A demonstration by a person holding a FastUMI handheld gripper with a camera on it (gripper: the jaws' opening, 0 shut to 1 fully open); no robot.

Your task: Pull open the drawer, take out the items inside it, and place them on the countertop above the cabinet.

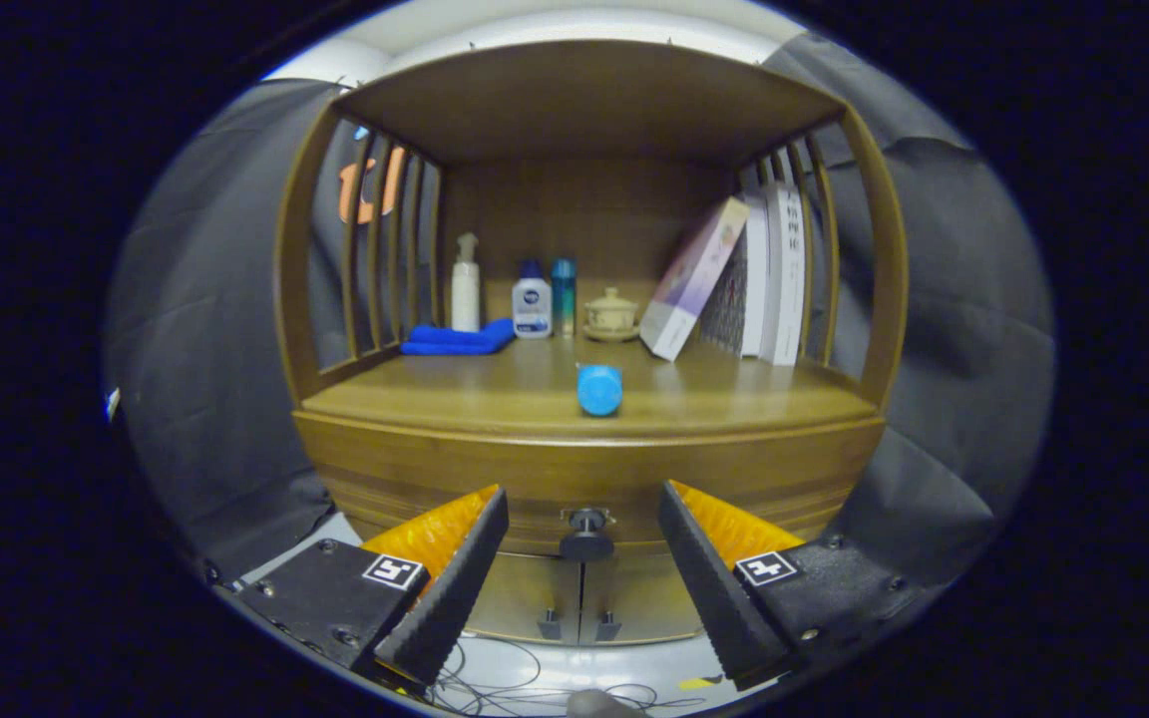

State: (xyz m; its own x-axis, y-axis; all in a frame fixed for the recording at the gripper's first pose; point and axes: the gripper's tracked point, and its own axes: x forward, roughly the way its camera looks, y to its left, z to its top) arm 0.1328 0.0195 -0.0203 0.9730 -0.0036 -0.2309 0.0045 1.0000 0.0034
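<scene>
Gripper view: level, facing cabinet (584, 469) front, near drawer knob (586, 531).

fingers (455, 578): two wedge-shaped, ridged inner faces
finger mounts (335, 598): flat blocks with round screw heads
markings (393, 571): a square black-and-white tag on each mount
gripper (582, 534): jaws spread wide, nothing between

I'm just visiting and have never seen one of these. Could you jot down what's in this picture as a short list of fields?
setting: wooden cabinet with an open shelf on top
hand-held gripper: open, fingers apart, holding nothing
drawer knob: between the fingers, beyond their tips, untouched
drawer: looks closed
countertop front: blue cylinder lying on its side
countertop back: blue cloth, pump bottle, two small bottles, lidded pot
right side: leaning box, upright books
</scene>
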